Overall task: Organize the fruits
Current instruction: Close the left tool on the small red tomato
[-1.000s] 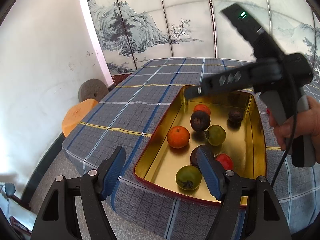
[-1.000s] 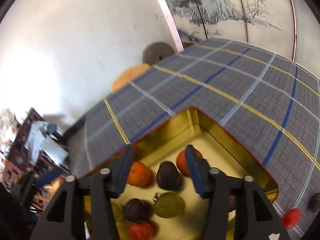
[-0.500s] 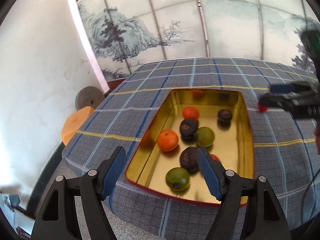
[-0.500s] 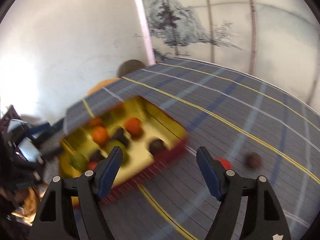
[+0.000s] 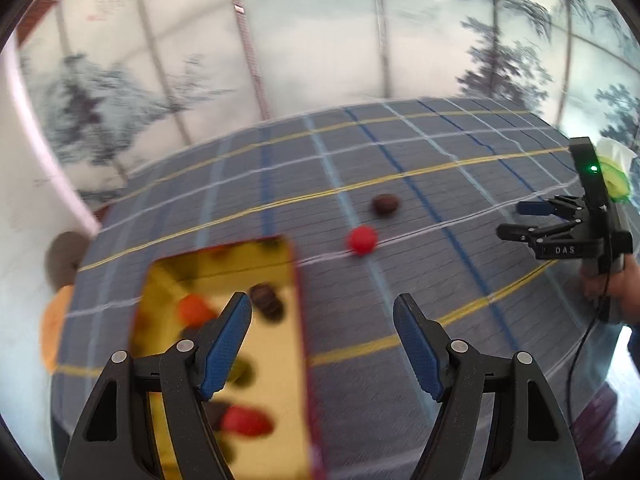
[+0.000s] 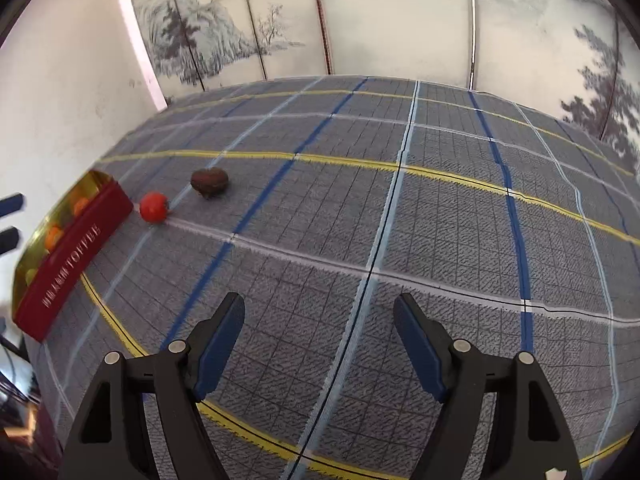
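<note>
Two fruits lie loose on the checked tablecloth (image 6: 400,240), outside the tin (image 6: 72,256): a red fruit (image 6: 154,207) just beside the tin's far corner, and a dark brown fruit (image 6: 209,181) a little farther from the tin, near the red one but apart from it. The rest of the fruit sits inside the tin (blurred in the left view, so I would not count it).

The step in hand looks like fetching one of these two strays. The red fruit is nearest the tin and round, so it is likely to roll. It would be best to come down over it with the fingers straddling it evenly, close gently, and lift clear of the tin's red wall before carrying it over the rim.

The right gripper (image 6: 320,344) has its jaws spread wide and holds nothing. It hangs above bare cloth well away from the tin, pointing across the table, with both fruits off to its left. The left gripper (image 5: 322,344) is likewise spread and empty, with one finger (image 5: 224,344) over the tin's gold inside and the other over the cloth.
</note>
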Tool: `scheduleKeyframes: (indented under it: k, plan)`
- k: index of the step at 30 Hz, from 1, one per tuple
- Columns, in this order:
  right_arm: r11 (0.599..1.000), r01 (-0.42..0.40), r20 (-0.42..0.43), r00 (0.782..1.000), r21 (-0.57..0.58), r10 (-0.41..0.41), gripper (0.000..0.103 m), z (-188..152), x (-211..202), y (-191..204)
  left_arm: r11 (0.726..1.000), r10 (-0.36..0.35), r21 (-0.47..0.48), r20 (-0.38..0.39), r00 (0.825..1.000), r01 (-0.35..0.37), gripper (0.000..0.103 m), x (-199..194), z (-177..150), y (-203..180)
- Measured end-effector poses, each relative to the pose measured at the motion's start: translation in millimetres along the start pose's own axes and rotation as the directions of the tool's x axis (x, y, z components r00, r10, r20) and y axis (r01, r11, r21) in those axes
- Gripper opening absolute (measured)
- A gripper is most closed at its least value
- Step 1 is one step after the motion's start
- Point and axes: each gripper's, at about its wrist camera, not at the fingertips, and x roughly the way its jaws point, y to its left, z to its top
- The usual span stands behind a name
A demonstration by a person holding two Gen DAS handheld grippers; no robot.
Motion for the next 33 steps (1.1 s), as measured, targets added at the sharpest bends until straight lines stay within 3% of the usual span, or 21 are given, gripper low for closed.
scheduleKeyframes:
  k: [7, 11, 13, 17, 19, 21, 23, 24, 27, 33]
  plan:
    - [0.998, -0.067, 0.046, 0.997, 0.012, 0.067, 0.084, -2.1, -9.4, -6.2, 0.996, -0.012, 0.087, -0.100, 0.995, 0.021, 0.071, 80.2, 47.4, -28.3]
    - [0.994, -0.105, 0.078, 0.992, 0.031, 0.102, 0.088, -3.3, -14.8, -11.5, 0.996, -0.002, 0.082, -0.198, 0.980, 0.019, 0.059, 120.3, 55.4, -25.9]
    - [0.993, -0.117, 0.089, 0.990, 0.036, 0.113, 0.089, -4.4, -17.7, -11.3, 0.996, 0.019, 0.089, -0.229, 0.973, 0.002, 0.058, 135.3, 57.7, -25.7]
    - [0.991, -0.131, 0.098, 0.987, 0.028, 0.128, 0.090, -5.0, -20.1, -9.7, 0.995, -0.039, 0.077, -0.261, 0.965, 0.061, 0.058, 147.7, 62.1, -28.6]
    - [0.991, -0.133, 0.101, 0.986, 0.028, 0.130, 0.092, -4.9, -20.9, -9.8, 0.993, -0.016, 0.106, -0.299, 0.954, 0.050, 0.058, 159.1, 59.5, -36.0]
    - [0.990, -0.134, 0.105, 0.986, 0.030, 0.130, 0.094, -5.4, -21.8, -10.3, 0.994, -0.040, 0.090, -0.290, 0.956, 0.069, 0.055, 161.2, 59.9, -37.5]
    - [0.990, -0.134, 0.107, 0.986, 0.032, 0.130, 0.095, -5.5, -22.3, -10.4, 0.993, -0.065, 0.076, -0.291, 0.954, 0.090, 0.035, 163.4, 60.3, -36.9]
    - [0.991, -0.133, 0.106, 0.986, 0.033, 0.129, 0.095, -5.2, -22.0, -10.4, 0.993, -0.063, 0.075, -0.290, 0.955, 0.089, 0.031, 163.5, 60.3, -37.4]
    - [0.992, -0.122, 0.093, 0.989, 0.031, 0.119, 0.095, -4.5, -19.8, -9.1, 0.993, -0.090, 0.044, -0.298, 0.950, 0.108, 0.031, 157.3, 55.4, -38.1]
    - [0.985, -0.165, 0.074, 0.983, -0.040, 0.168, 0.095, 19.7, -9.9, 14.1, 0.986, -0.157, -0.081, -0.201, 0.967, 0.143, 0.031, 100.7, 38.4, -35.5]
